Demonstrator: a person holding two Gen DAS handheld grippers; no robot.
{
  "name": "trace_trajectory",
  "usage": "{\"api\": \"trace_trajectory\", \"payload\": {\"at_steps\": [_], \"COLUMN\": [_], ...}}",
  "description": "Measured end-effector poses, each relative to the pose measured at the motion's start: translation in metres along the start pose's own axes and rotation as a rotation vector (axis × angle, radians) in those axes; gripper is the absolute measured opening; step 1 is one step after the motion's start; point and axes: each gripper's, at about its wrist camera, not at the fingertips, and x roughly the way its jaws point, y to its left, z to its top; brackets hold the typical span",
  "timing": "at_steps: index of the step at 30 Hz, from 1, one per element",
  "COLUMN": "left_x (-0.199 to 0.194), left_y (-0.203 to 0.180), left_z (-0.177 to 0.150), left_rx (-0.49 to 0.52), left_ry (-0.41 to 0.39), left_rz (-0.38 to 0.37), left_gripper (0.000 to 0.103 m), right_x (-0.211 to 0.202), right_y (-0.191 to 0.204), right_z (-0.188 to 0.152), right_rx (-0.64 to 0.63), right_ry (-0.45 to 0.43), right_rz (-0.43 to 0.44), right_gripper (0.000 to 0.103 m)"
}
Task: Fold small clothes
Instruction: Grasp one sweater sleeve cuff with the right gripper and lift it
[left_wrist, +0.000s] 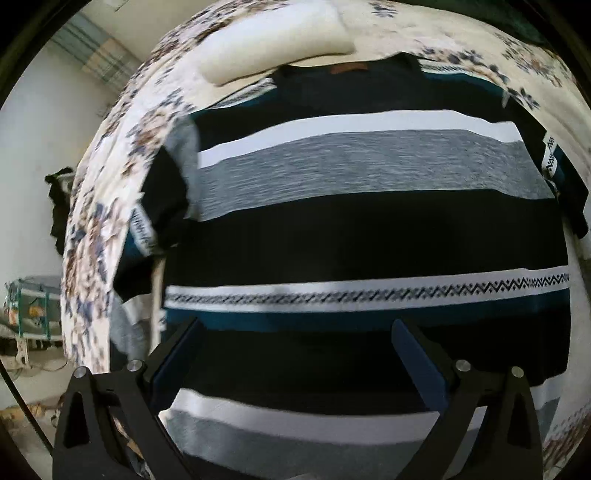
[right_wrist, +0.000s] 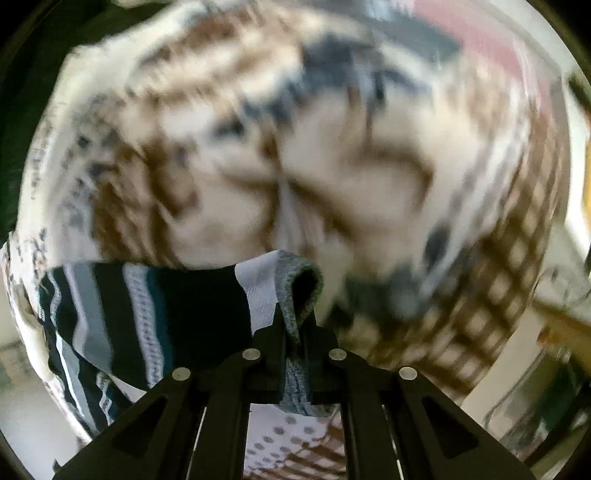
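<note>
Fingers first: your right gripper (right_wrist: 291, 332) is pinching a grey edge of the striped black, white, grey and teal knit shirt (left_wrist: 362, 221), while your left gripper (left_wrist: 295, 362) hangs spread, empty, just above its hem. Shirt's flat on the floral cream bedspread (left_wrist: 110, 206). You're starting a fold, I'd guess; left needs an edge next. Right view's badly blurred.

Soft daylight, fairly bright. My left view smears slightly toward its left side; my right view's floral bedspread (right_wrist: 258, 147) blurs heavily. Both fisheye edges bend and darken.
</note>
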Motion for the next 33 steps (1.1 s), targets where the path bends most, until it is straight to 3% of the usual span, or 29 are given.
{"api": "trace_trajectory", "payload": {"at_steps": [5, 8, 11, 14, 15, 17, 19, 22, 25, 28, 30, 31, 32, 33], "left_x": [0.002, 0.006, 0.014, 0.020, 0.022, 0.024, 0.026, 0.036, 0.048, 0.054, 0.054, 0.055, 0.054, 0.054], "left_y": [-0.016, -0.023, -0.023, -0.023, -0.022, -0.020, -0.019, -0.016, -0.014, -0.008, -0.005, -0.002, -0.001, 0.001], "left_z": [0.011, 0.018, 0.023, 0.025, 0.025, 0.024, 0.021, 0.018, 0.015, 0.016, 0.018, 0.020, 0.020, 0.022], "left_rx": [-0.037, -0.056, -0.091, -0.098, -0.097, -0.090, -0.079, -0.068, -0.077, -0.096, -0.104, -0.110, -0.114, -0.119], "left_ry": [-0.021, -0.026, -0.017, -0.012, -0.011, -0.010, -0.011, 0.009, 0.034, 0.043, 0.039, 0.038, 0.037, 0.036], "left_rz": [-0.052, -0.065, -0.081, -0.082, -0.080, -0.080, -0.073, -0.062, -0.050, -0.035, -0.028, -0.025, -0.026, -0.027], "left_gripper": [0.103, 0.103, 0.103, 0.103, 0.103, 0.103, 0.103, 0.103, 0.103, 0.103, 0.103, 0.103, 0.103, 0.103], "right_x": [-0.049, -0.059, -0.058, -0.032, -0.026, -0.016, -0.021, -0.009, 0.029, 0.056, 0.053, 0.047, 0.045, 0.038], "right_y": [0.026, 0.055, 0.080, 0.087, 0.082, 0.058, 0.033, 0.001, -0.027, -0.039, -0.032, -0.023, -0.015, -0.004], "right_z": [0.055, 0.101, 0.131, 0.160, 0.163, 0.167, 0.156, 0.135, 0.119, 0.107, 0.105, 0.107, 0.110, 0.114], "right_rx": [-0.087, -0.126, -0.184, -0.194, -0.173, -0.044, 0.072, 0.221, 0.400, 0.549, 0.572, 0.546, 0.507, 0.463], "right_ry": [-0.177, -0.216, -0.229, -0.130, -0.094, -0.046, -0.087, -0.061, -0.006, -0.070, -0.139, -0.176, -0.176, -0.188], "right_rz": [-0.051, -0.074, -0.120, -0.123, -0.123, -0.068, -0.017, 0.109, 0.261, 0.359, 0.354, 0.359, 0.354, 0.355], "right_gripper": [0.006, 0.006, 0.006, 0.007, 0.010, 0.038, 0.057, 0.066, 0.067, 0.070, 0.067, 0.034, 0.011, 0.011]}}
